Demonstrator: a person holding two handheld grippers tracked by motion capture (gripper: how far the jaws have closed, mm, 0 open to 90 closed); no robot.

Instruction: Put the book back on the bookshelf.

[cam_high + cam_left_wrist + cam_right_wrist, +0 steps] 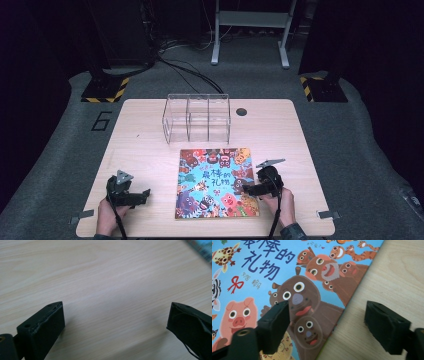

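Observation:
A colourful picture book (216, 182) with cartoon animals on its cover lies flat on the wooden table (145, 145), front and centre-right. My right gripper (248, 189) sits low at the book's right edge. In the right gripper view the book (287, 277) runs under the open right gripper (327, 312): one jaw is over the cover, the other over bare wood, and neither pad presses on it. My left gripper (144, 195) rests near the front left, well apart from the book. The left gripper (115, 315) is open over bare wood, with a book corner (202, 246) at the far top right.
A clear plastic organiser (196, 117) with three compartments stands at the back centre of the table, just behind the book. A dark round hole (241, 111) sits to its right. The table's front edge is close behind both hands.

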